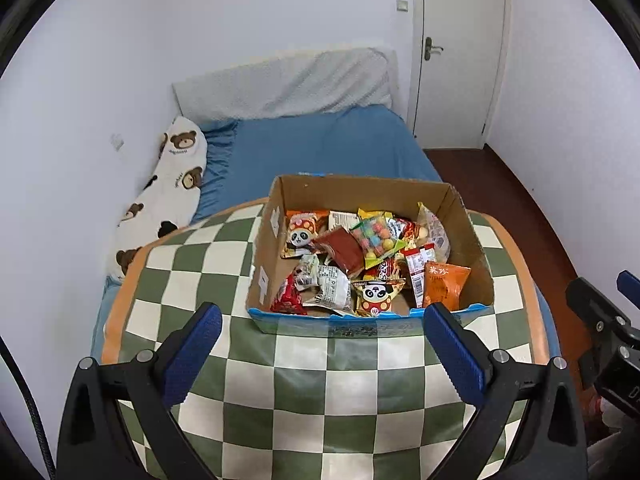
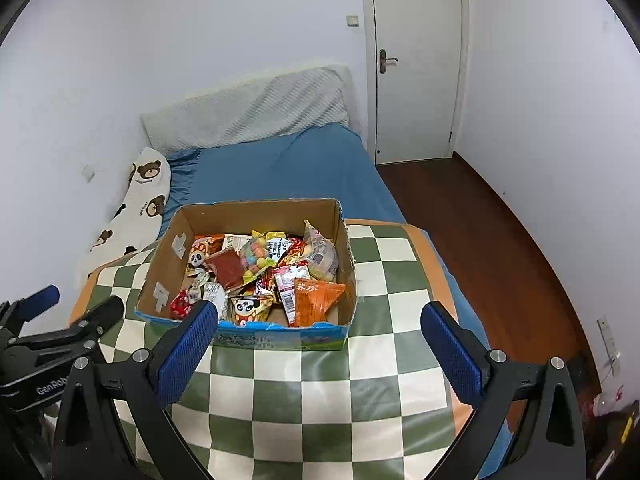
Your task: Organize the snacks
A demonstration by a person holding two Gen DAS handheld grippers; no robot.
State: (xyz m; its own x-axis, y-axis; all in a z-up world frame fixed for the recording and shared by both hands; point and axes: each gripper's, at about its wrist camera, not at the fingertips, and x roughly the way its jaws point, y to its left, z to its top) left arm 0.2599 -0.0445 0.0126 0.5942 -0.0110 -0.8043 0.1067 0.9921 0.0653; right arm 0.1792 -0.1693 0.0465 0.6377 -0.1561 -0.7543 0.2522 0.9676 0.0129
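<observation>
Both grippers spread wide, nothing between the pads: left gripper [image 1: 322, 354] and right gripper [image 2: 320, 350] hover over the checkered cloth [image 1: 304, 384], short of the cardboard box [image 1: 276, 216]. Box sits on the cloth; snack packets [image 1: 360, 260] heaped inside it, orange bag [image 1: 444, 284] at its near-right corner. Beyond the box: blue bed [image 1: 320, 148], bear-print pillow [image 1: 176, 184] far-left, door [image 1: 460, 48] far-right.

Ahead of us: bare checked cloth [image 1: 304, 364] near the box [image 1: 476, 240], free passage. Box walls fence the snacks [image 1: 360, 264]; top open. We note wall [image 1: 80, 120] left, floor [image 2: 480, 220] right.
</observation>
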